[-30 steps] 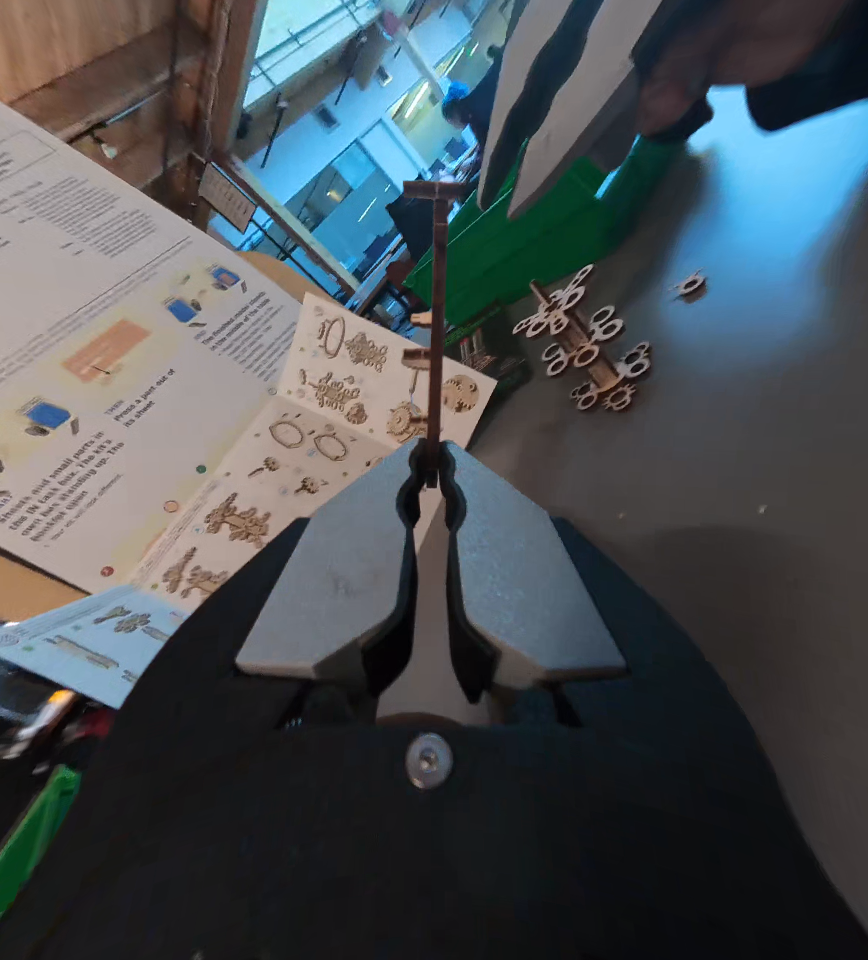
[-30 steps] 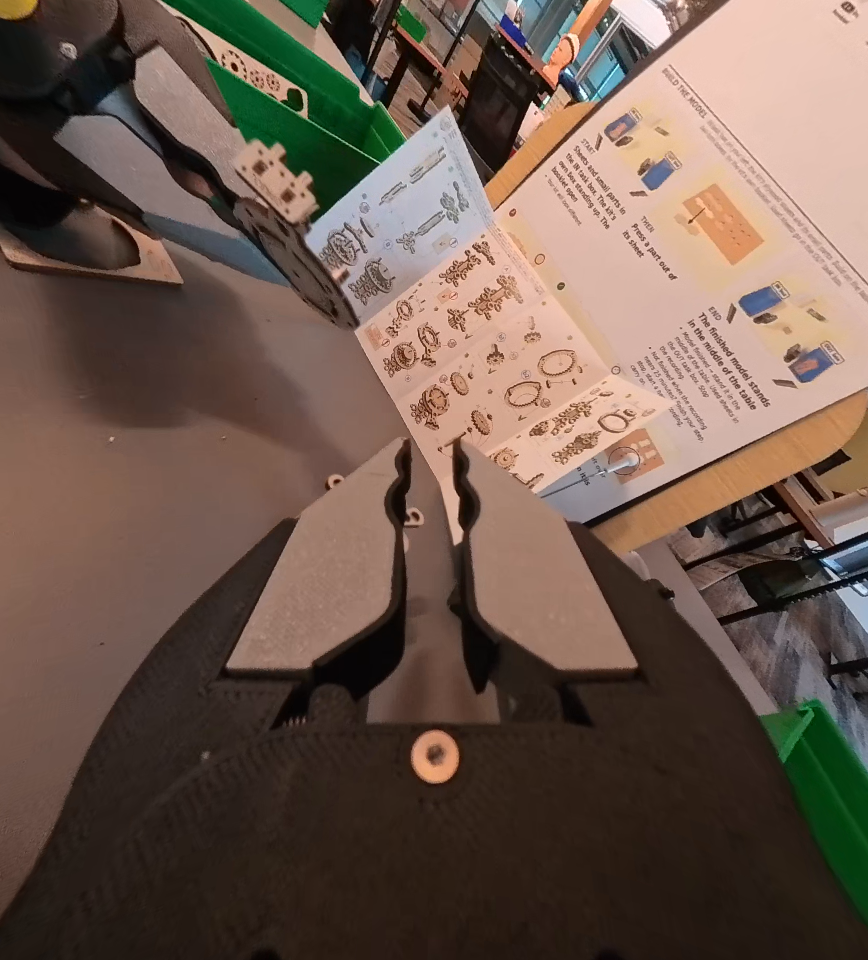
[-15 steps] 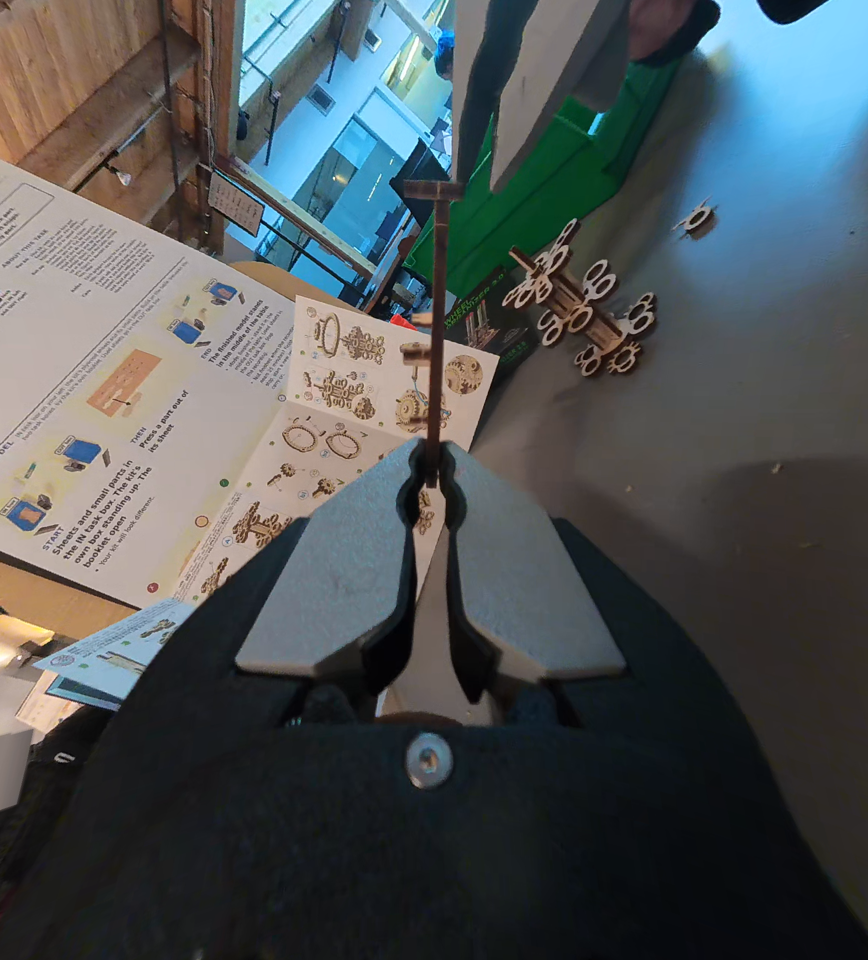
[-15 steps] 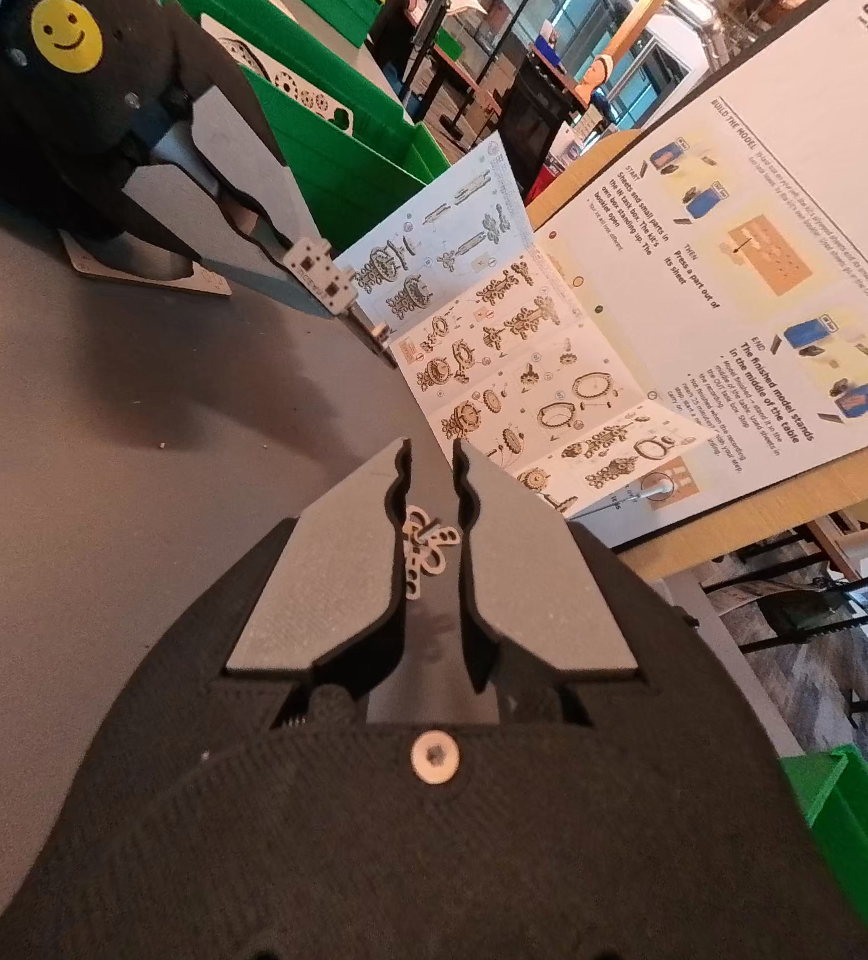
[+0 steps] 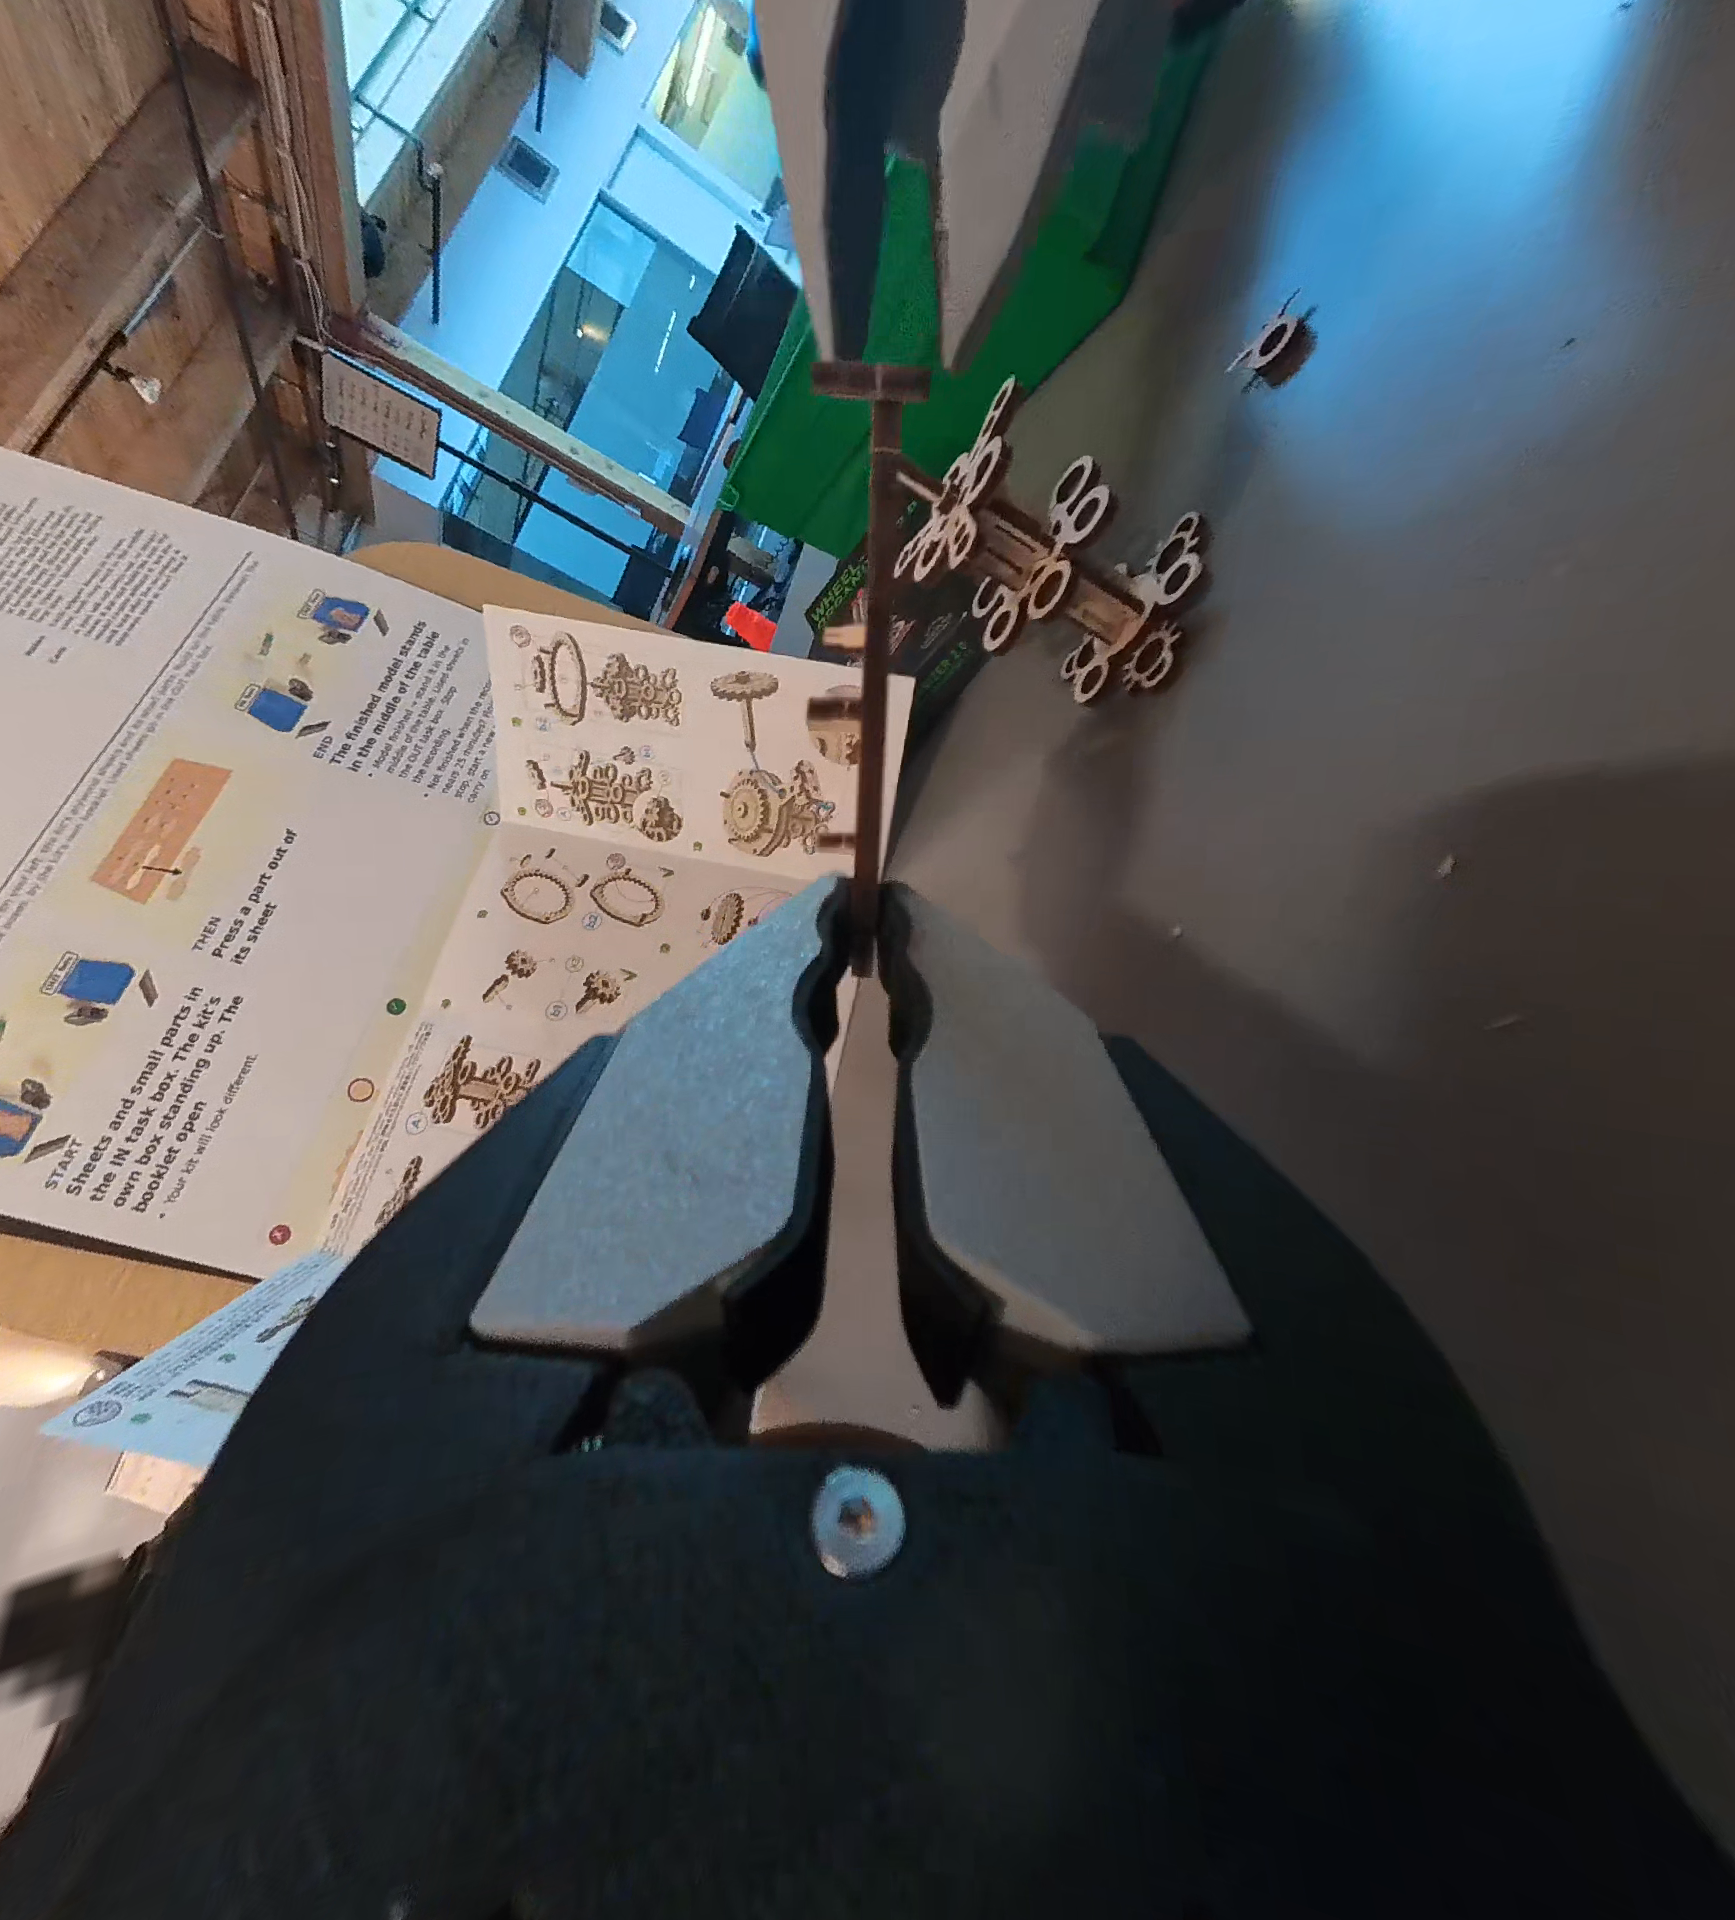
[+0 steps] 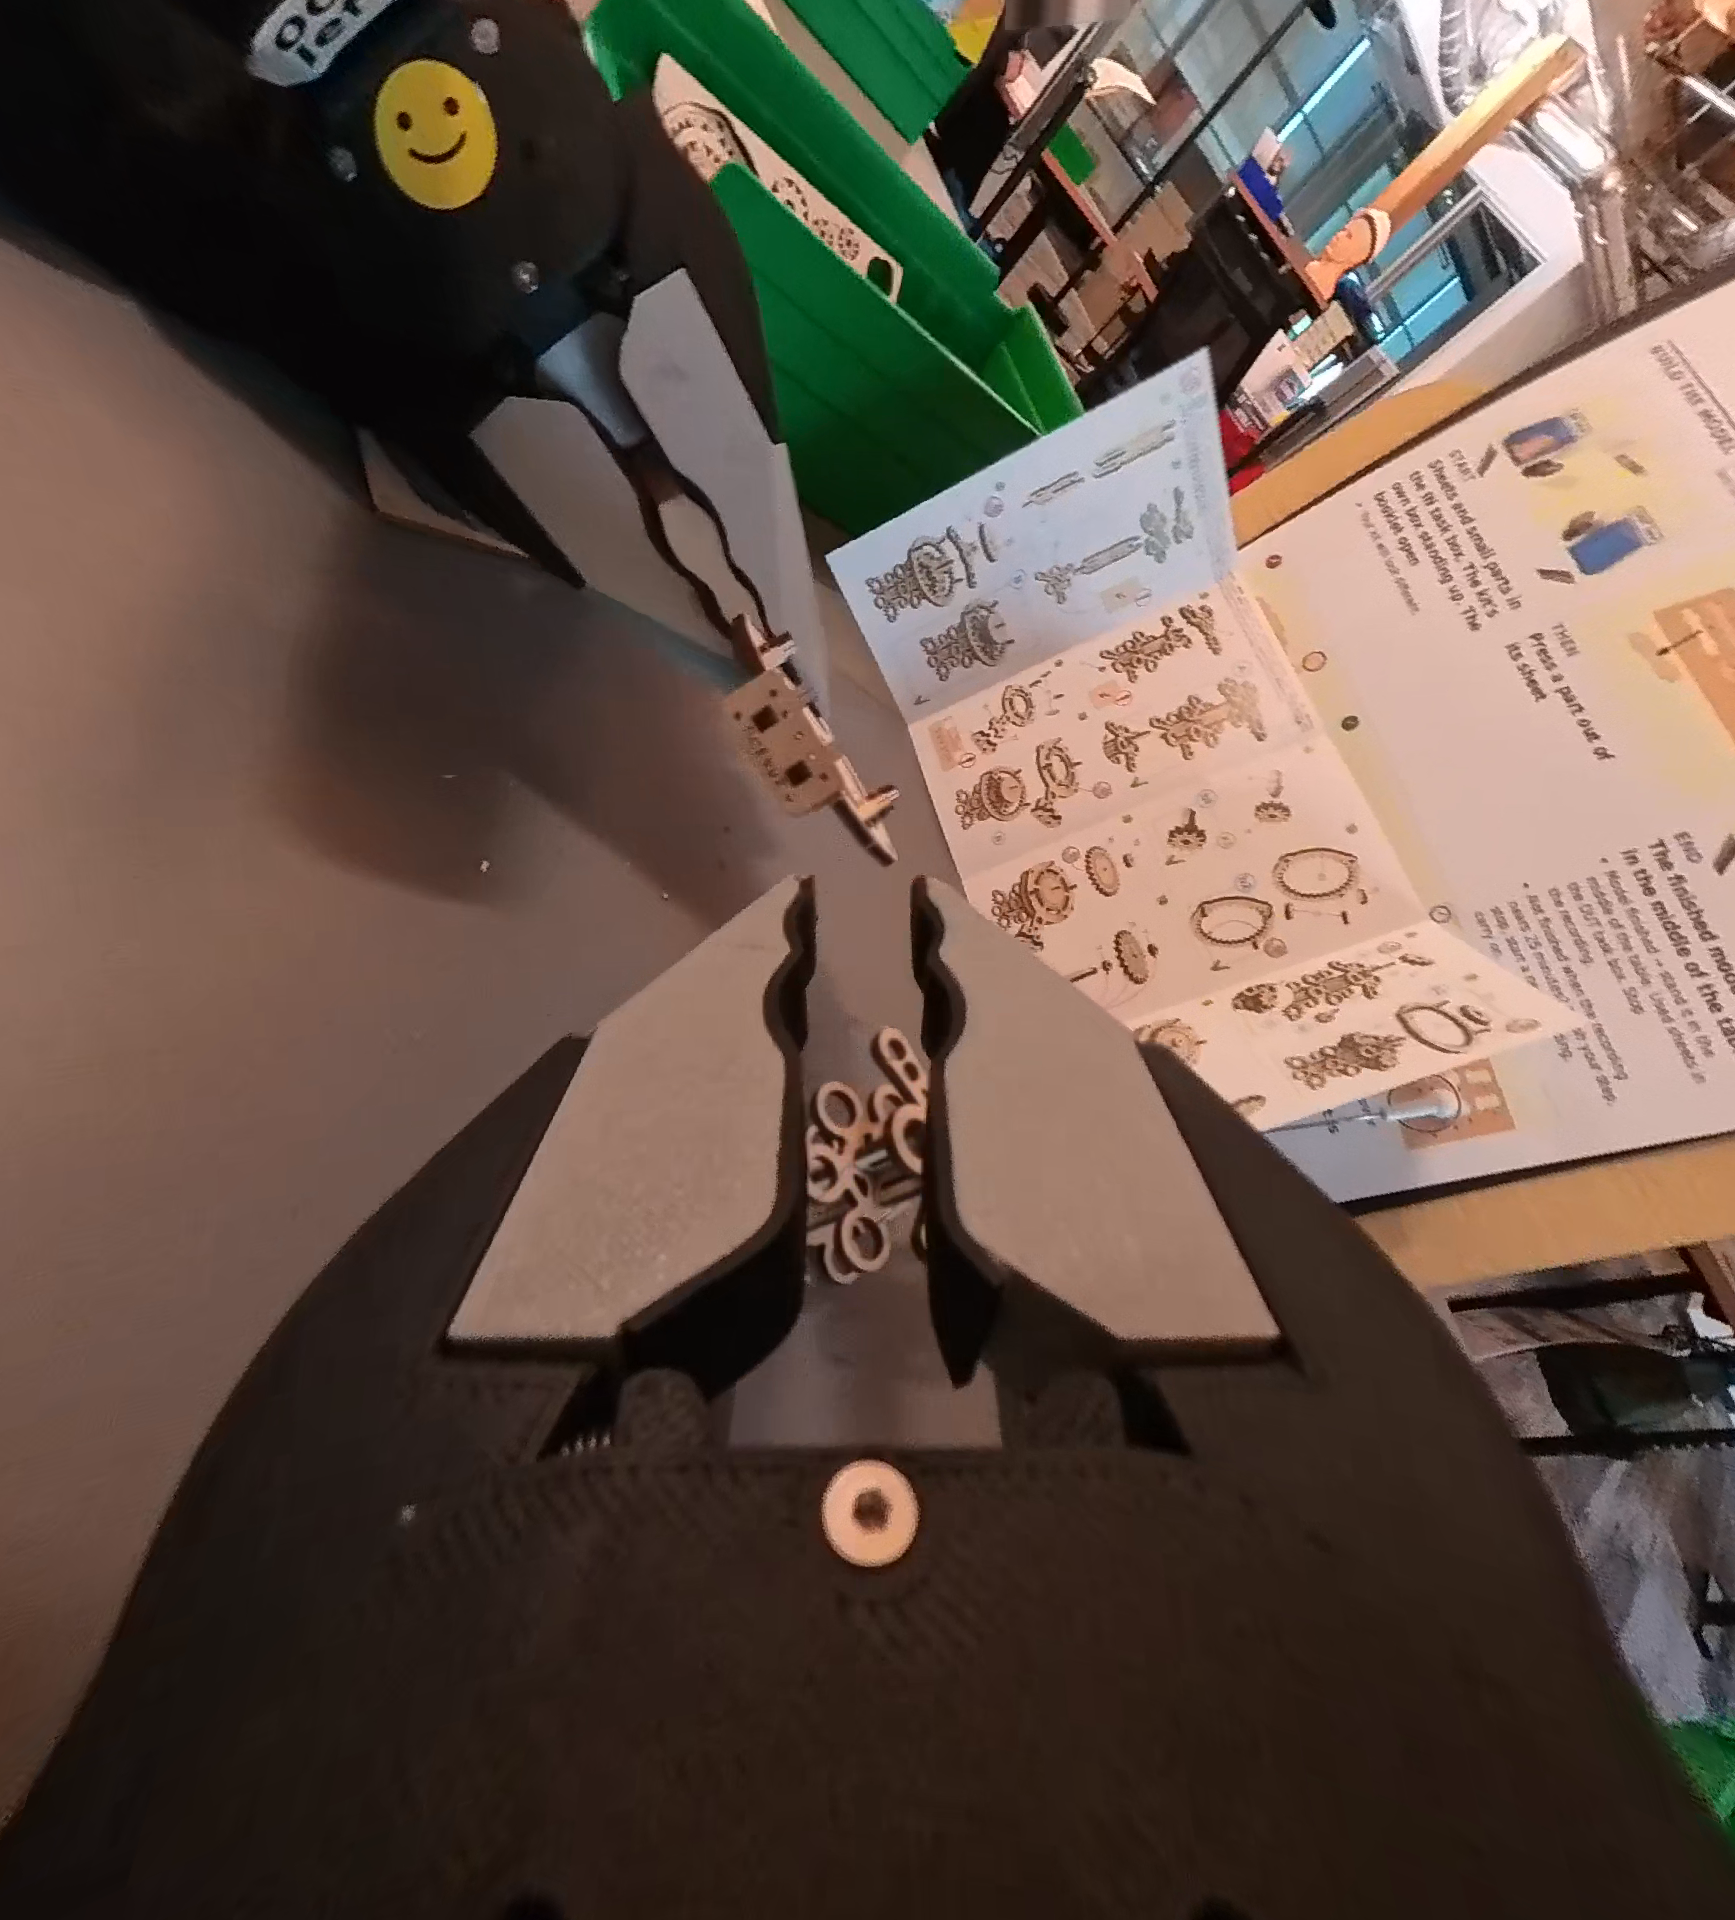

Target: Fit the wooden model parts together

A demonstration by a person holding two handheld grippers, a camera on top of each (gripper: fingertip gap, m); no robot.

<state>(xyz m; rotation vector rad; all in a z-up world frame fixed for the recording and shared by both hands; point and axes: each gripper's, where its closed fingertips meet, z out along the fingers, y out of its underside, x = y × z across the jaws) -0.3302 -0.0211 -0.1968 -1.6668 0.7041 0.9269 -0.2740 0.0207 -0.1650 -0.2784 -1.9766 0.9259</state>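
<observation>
Left gripper [image 5: 861, 914]: pinching flat wooden piece [image 5: 871, 665] edge-on.
Right gripper [image 6: 861, 914]: spread, just moved over flower axle [image 6: 868, 1164].
Next: probably grab axle, join.

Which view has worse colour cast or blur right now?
Left wrist view: strong blue cast on the table, far right gripper smeared, held wooden strip sharp. Right wrist view: warm tone, wooden assembly between its fingers slightly blurred, booklet crisp.

1. A large white instruction poster [image 5: 115, 831] is propped beside a folded white assembly booklet [image 6: 1133, 790].
2. Green plastic bins [image 6: 873, 353] are seen behind, on the grey tabletop [image 5: 1517, 935].
</observation>
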